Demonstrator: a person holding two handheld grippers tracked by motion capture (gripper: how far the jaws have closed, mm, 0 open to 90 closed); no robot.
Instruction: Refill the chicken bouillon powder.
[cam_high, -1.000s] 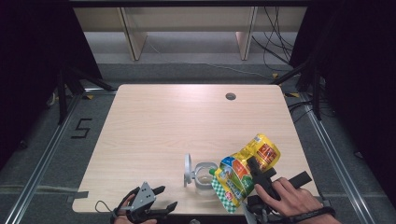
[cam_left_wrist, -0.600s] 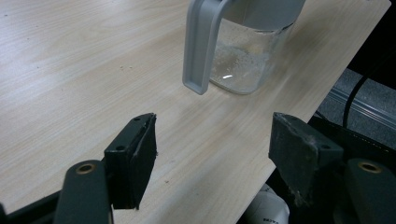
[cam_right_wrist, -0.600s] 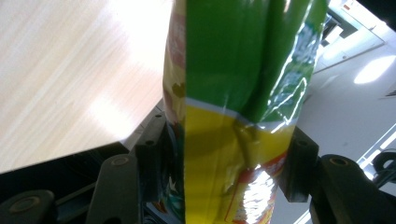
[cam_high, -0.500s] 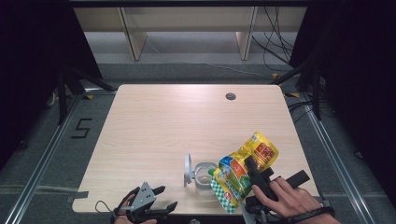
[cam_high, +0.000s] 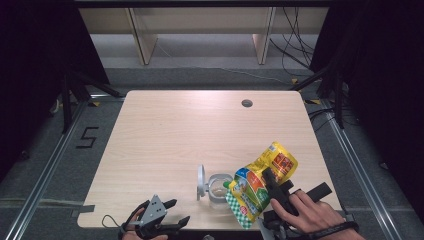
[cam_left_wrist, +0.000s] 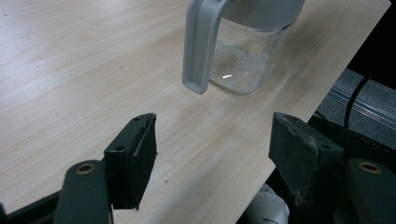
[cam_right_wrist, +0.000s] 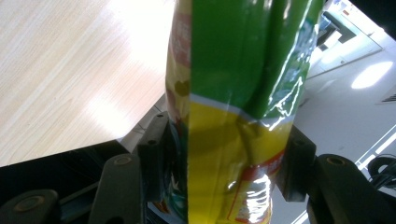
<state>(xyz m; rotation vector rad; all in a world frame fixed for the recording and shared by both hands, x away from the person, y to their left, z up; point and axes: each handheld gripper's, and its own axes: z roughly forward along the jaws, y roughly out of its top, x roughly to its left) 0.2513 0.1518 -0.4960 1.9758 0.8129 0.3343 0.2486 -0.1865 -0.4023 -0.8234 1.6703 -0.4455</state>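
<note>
Overhead light falls bright on the table (cam_high: 165, 145) while the surroundings sink into near-black. Glare washes the wood white in the right gripper view, and the pouch (cam_right_wrist: 233, 93) there sits close, glossy and soft. The jug (cam_left_wrist: 243, 46) looks slightly blurred.

The pouch (cam_high: 260, 182) is leaning over the jug (cam_high: 216, 186) from its right — both sitting near the table's (cam_high: 200, 130) front edge.

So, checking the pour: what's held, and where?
The right claw clamps the pouch across its yellow lower body; the left claw is empty.
</note>
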